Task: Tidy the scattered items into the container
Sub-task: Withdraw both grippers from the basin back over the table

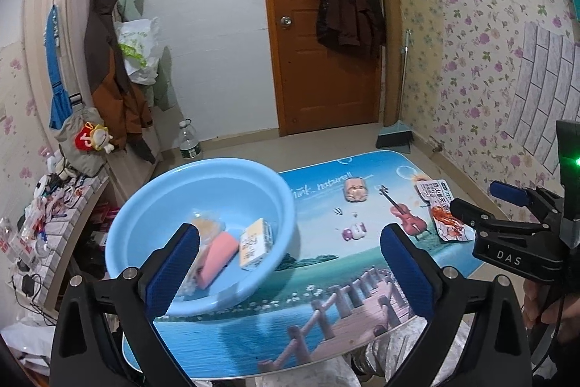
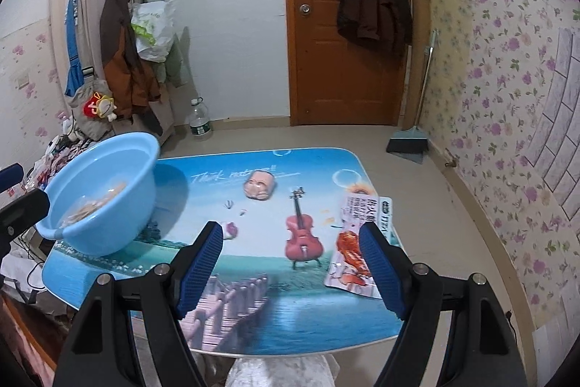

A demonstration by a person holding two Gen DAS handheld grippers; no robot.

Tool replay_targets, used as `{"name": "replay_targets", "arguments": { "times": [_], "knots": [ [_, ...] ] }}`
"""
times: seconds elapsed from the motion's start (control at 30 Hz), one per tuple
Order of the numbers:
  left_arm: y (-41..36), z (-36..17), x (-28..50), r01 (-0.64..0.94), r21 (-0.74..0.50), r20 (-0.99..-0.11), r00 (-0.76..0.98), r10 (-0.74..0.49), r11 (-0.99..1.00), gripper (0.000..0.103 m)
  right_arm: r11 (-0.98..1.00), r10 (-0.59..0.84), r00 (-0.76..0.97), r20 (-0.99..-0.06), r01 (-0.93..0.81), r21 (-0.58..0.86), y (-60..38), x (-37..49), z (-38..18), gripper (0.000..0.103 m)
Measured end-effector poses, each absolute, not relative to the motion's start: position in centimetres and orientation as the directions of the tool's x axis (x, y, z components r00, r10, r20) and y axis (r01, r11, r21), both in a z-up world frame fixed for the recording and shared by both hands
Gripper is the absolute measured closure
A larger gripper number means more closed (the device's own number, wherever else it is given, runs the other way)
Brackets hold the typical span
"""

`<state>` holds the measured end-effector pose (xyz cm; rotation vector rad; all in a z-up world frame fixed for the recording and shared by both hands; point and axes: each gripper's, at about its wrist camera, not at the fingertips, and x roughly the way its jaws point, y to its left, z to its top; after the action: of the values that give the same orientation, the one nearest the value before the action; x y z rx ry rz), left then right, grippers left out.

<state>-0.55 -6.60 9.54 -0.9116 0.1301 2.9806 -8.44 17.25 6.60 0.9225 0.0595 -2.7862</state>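
The desk (image 2: 253, 321) carried the blue basin (image 1: 174, 191) at its left edge, with a yellow box (image 1: 255, 243), a pink item (image 1: 217, 256) and a clear packet already inside. The snack packet (image 2: 353, 242) lay flat near the right edge, its long axis running away from me. A small pale packet (image 2: 259, 188) lay between them. My left fingers (image 1: 290, 274) were wide apart, empty. My right fingers (image 2: 291, 272) stood apart too, one hiding part of the snack packet.

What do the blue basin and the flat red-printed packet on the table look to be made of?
Blue basin: apparently moulded plastic, smooth and glossy, with a soft sheen on its inner wall and a rolled rim. Snack packet: probably thin printed plastic film, shiny, lying flat with slight wrinkles; the exact film cannot be told.
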Motion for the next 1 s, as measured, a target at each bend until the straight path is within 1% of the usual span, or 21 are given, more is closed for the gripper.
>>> {"name": "replay_targets", "arguments": {
  "times": [0.27, 1.0],
  "knots": [
    [-5.2, 9.1, -1.0, -0.068, 0.08, -0.572, -0.82, 0.01, -0.994, 0.002, -0.983, -0.167, -0.789, -0.592, 0.178, 0.04, 19.4, -8.8, 6.3, 0.024],
    [-1.4, 6.5, -3.7, -0.145, 0.072, -0.629, -0.775, 0.068, -0.987, 0.002, -0.996, -0.093, -0.75, -0.655, 0.069, 0.063, 24.1, -10.5, 2.7, 0.024]
  ]
}}
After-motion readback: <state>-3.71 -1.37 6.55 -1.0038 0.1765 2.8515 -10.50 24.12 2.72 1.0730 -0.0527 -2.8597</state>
